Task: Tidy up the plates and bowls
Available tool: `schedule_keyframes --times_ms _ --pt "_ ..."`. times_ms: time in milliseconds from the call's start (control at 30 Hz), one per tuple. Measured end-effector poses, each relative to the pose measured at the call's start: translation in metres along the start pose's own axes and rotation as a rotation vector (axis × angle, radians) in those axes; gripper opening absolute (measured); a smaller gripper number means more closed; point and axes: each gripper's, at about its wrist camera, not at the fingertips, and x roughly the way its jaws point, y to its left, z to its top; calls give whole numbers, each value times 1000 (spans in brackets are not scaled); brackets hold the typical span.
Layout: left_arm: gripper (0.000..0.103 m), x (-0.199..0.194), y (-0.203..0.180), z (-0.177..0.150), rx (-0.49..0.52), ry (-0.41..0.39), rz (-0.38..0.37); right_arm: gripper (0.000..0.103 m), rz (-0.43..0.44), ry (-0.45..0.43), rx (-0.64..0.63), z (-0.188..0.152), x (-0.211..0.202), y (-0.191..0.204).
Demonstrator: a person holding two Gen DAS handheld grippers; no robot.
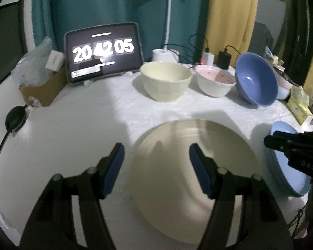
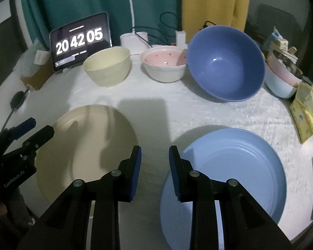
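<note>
Left wrist view: the left gripper point(image 1: 156, 152) hangs with jaws wide apart and empty over the left edge of the cream plate point(image 1: 194, 179) in the lower centre of the frame. In the right wrist view, the right gripper point(image 2: 155, 154) holds nothing, jaws narrowly apart, above the gap between that plate and the blue plate point(image 2: 235, 179) at lower right. A cream bowl point(image 2: 107, 69), pink bowl point(image 2: 163, 66) and tilted blue bowl point(image 2: 225, 62) line the upper frame.

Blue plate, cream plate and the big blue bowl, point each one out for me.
blue plate point(image 2: 235, 162), right wrist view, on its flat middle.
cream plate point(image 1: 173, 166), left wrist view, on its flat middle.
big blue bowl point(image 2: 225, 62), right wrist view, on its inner wall.
</note>
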Motion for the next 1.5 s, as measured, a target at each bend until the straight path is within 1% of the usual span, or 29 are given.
schedule_keyframes --times_ms 100,300,533,667,967,1167,1233,1300,1367,1433,1500 --pt "66 1 9 -1 -11 0 15 29 10 11 -13 2 6 8" --pt "66 10 23 -8 -31 32 26 29 24 36 -39 3 18 23" --pt "66 18 32 -13 -42 46 36 29 23 66 -45 3 32 29" --pt "66 30 35 -17 -62 102 13 30 19 65 -53 5 36 32" --pt "66 45 36 -20 -70 157 19 30 7 64 -58 10 43 32" --pt "66 46 34 -21 -56 162 17 30 -7 61 -74 13 48 33" --pt "66 46 34 -21 -52 162 19 32 -12 60 -88 13 50 35" --pt "66 45 33 -21 -46 160 29 35 -17 57 -107 13 51 38" --pt "66 46 33 -22 -41 166 48 35 -36 51 -126 13 53 41" --pt "66 46 34 -23 -47 166 44 37 -57 73 -129 13 59 41" --pt "65 46 33 -23 -44 163 47 37 -50 116 -122 10 68 39"
